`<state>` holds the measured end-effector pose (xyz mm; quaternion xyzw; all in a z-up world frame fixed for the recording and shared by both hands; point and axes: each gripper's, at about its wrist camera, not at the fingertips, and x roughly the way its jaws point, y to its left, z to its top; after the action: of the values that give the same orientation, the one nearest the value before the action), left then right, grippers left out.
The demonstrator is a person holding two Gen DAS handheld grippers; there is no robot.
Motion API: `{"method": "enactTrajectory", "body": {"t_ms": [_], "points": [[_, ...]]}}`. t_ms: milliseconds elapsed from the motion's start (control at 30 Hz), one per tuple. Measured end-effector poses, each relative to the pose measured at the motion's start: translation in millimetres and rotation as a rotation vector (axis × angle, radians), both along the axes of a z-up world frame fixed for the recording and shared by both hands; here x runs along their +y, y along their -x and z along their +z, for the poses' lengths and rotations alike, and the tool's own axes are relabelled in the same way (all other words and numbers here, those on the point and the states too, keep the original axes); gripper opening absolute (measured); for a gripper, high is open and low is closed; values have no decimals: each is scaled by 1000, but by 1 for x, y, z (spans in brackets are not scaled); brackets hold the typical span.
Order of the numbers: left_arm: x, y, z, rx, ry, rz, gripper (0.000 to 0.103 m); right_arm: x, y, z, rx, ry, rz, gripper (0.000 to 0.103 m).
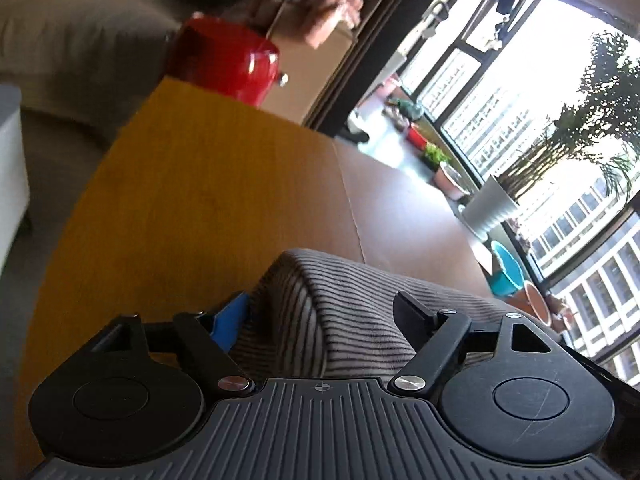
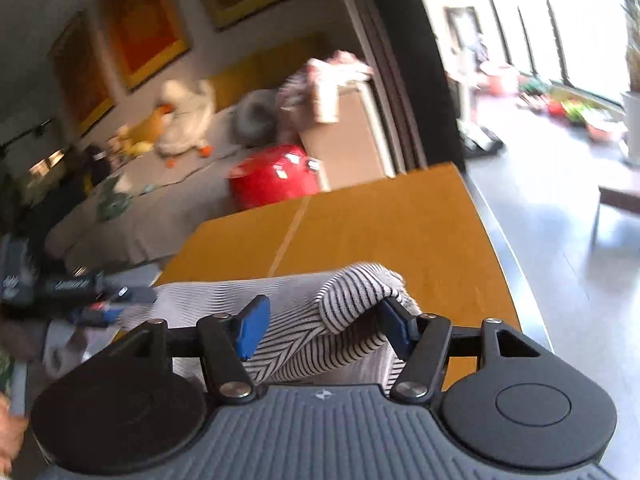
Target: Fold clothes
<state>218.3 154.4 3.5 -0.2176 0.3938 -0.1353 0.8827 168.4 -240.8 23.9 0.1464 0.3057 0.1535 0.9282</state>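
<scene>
Nearest in the left wrist view, the left claw (image 1: 320, 316) stands with its jaws spread, and a folded hump of the striped garment (image 1: 340, 308) lies between them; whether the pads press on the cloth cannot be told. Nearest in the right wrist view, the right claw (image 2: 324, 326) also has its jaws apart, with a bunched fold of the same striped garment (image 2: 320, 312) draped between the blue pads (image 2: 252, 328); the cloth hangs loose and is not pinched. The garment rests on the near part of the yellow worktop (image 1: 192, 184), close to its right-hand edge in the right view; to the left in that view the other claw shows blurred at the garment's far end. Beyond the worktop stands a shiny red container (image 1: 228, 60), just beside a beige cardboard box (image 2: 348, 140) heaped with clothes; a grey sofa (image 2: 160, 200) carries a white plush duck (image 2: 188, 116); farthest, tall windows (image 1: 520, 92) and potted plants (image 1: 492, 204) line the room's bright side.
</scene>
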Motion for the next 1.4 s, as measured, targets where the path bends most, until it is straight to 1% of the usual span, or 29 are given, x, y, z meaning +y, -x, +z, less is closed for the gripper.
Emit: {"method": "enactTrajectory", "body": {"t_ms": [67, 100, 167, 200, 233, 300, 333, 367, 433, 467, 500, 533, 567, 633, 667, 700, 733, 767, 800, 900, 967, 1067, 1167, 1300, 1367, 1400], "points": [[-6, -10, -9, 45, -1, -20, 82, 1, -8, -10, 24, -16, -44, 65], [-8, -14, -13, 68, -1, -24, 81, -1, -10, -10, 24, -51, -39, 65], [-11, -20, -21, 102, 0, -27, 74, -7, -8, -2, 6, -180, 129, 65], [-11, -22, -23, 104, 0, -32, 73, -9, -4, 7, -24, -194, 200, 65], [-11, -23, -24, 103, 2, -42, 72, -10, 3, 19, -73, -146, 226, 65], [-10, -27, -26, 99, 5, -63, 72, -12, 9, 33, -133, -36, 172, 70], [-11, -30, -27, 97, 6, -71, 72, -16, 6, 34, -134, -11, 119, 78], [-11, -32, -28, 95, 9, -77, 72, -20, 1, 31, -114, -9, 77, 81], [-14, -34, -29, 78, 0, -85, 72, -21, -16, 11, -19, -32, 51, 81], [-16, -35, -30, 68, -5, -89, 72, -16, -23, -1, 25, -38, 64, 76], [-18, -36, -30, 58, -10, -92, 71, -10, -30, -13, 66, -42, 85, 67], [-18, -36, -31, 51, -13, -96, 70, -2, -36, -25, 99, -35, 108, 40], [-18, -35, -31, 44, -15, -100, 66, 8, -43, -35, 116, -29, 125, 35], [-20, -44, -29, 29, -25, -93, 59, 20, -62, -42, 86, -12, 137, 30], [-20, -49, -28, 21, -30, -87, 55, 23, -72, -41, 66, -3, 132, 28], [-21, -54, -26, 13, -36, -82, 52, 25, -82, -38, 49, 2, 120, 27], [-22, -59, -22, -3, -46, -69, 43, 24, -92, -33, 33, -6, 109, 26], [-23, -64, -17, -18, -44, -59, 29, 23, -97, -27, 20, -21, 104, 26], [-23, -61, -10, -38, -40, -64, 26, 22, -94, -20, 2, -31, 109, 26], [-27, -43, 13, -109, -35, -94, 26, 14, -73, -3, -52, -53, 139, 26], [-28, -23, 20, -131, -47, -120, 26, 3, -58, 0, -51, -76, 156, 26], [-28, 6, 17, -102, -40, -147, 26, -5, -39, -7, -24, -95, 169, 26], [-30, 34, 8, -65, -31, -178, 27, -15, -18, -22, 20, -112, 160, 26], [-28, 50, -14, -3, -36, -176, 27, -24, -1, -42, 86, -145, 147, 26], [-26, 57, -23, 21, -42, -165, 30, -25, 6, -50, 108, -137, 146, 26], [-24, 59, -22, 18, -52, -161, 31, -26, 9, -52, 118, -126, 140, 26]]}}
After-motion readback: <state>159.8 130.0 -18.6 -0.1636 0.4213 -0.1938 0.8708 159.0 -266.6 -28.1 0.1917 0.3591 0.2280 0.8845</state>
